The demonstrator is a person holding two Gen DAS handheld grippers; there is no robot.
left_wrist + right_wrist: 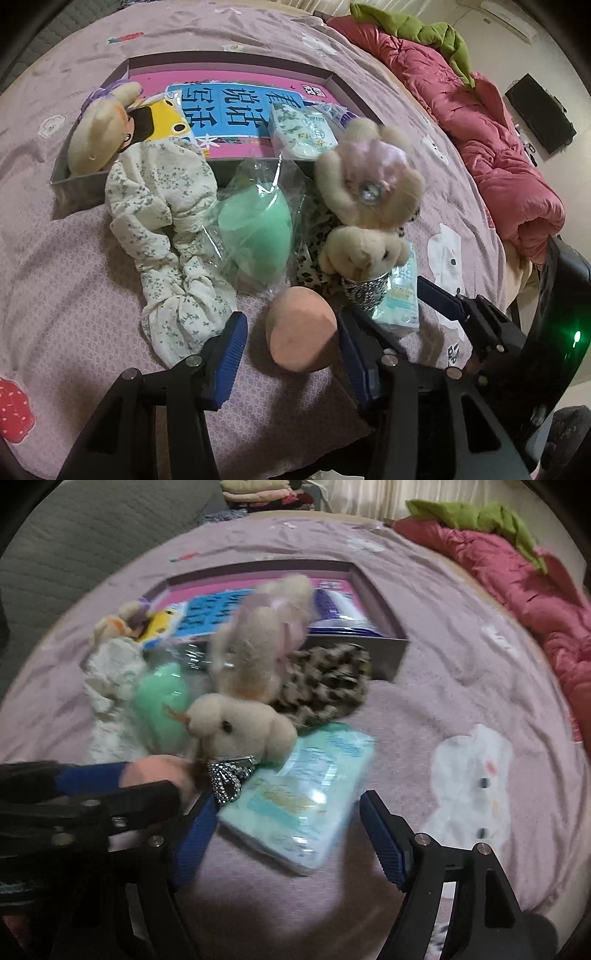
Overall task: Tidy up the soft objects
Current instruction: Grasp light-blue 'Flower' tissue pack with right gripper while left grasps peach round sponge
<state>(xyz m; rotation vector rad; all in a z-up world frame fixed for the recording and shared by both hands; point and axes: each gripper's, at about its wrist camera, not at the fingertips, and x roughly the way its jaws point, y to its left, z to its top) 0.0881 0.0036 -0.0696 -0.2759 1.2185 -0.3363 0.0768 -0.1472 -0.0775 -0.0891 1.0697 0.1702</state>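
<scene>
Two hand-held grippers close on a heap of soft goods on a pink bedspread [74, 280]. The left gripper [290, 343] stands with its blue pads apart on either side of a peach egg-shaped sponge [301, 328], the right pad touching or nearly so, the left one clear. The right gripper [288, 834], likewise spread, straddles a pale blue tissue pack [299, 805] at the near right of the pile.

The risk, on this evidence, is crowding: the two tools work side by side, and the left gripper's frame overlaps the right one's view, so a collision or a nudge could shift the cream plush rabbit [369, 192] whose head rests against the tissue pack. The smooth, rounded sponge could also squirt out of an off-centre squeeze.

The sponge looks matte and unwrapped, lying at the near edge of the pile, just in front of a bagged green sponge [255, 236]. A floral cloth [166, 221] sprawls to its left; an open box [229, 66] waits beyond.
</scene>
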